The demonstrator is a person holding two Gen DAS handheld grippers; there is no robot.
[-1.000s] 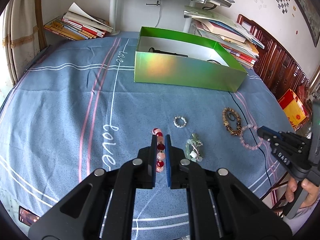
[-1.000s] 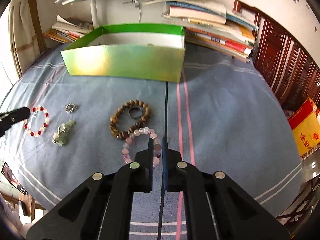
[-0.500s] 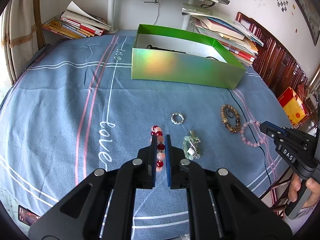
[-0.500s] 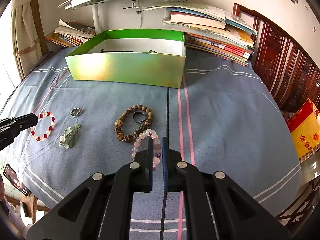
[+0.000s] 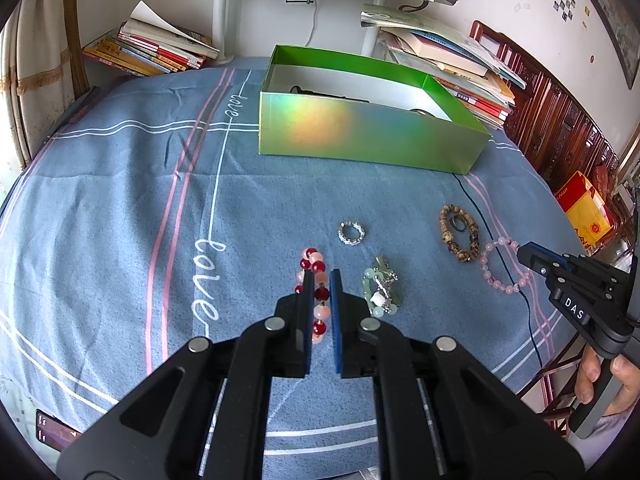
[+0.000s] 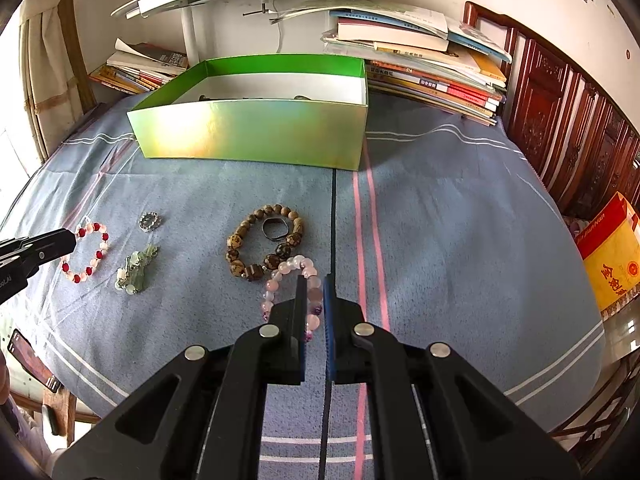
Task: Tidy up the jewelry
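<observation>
My left gripper (image 5: 321,273) is shut on a red and pink bead bracelet (image 5: 316,272), also seen in the right wrist view (image 6: 86,254). My right gripper (image 6: 315,278) is shut on a pale pink bead bracelet (image 6: 280,276), also seen in the left wrist view (image 5: 502,266). On the blue cloth lie a brown bead bracelet (image 6: 260,242) with a dark ring (image 6: 275,227) inside it, a silver ring (image 5: 351,234) and a green jade piece (image 5: 380,292). The open green box (image 5: 360,132) stands behind them.
Stacks of books (image 6: 420,76) lie behind and to the right of the box, more books (image 5: 152,52) at the back left. A thin black cable (image 6: 332,220) runs over the cloth. A yellow and red carton (image 6: 612,252) stands off the table's right edge.
Both grippers have risen a little with their bracelets held; the view has pulled back and the box looks farther away.
</observation>
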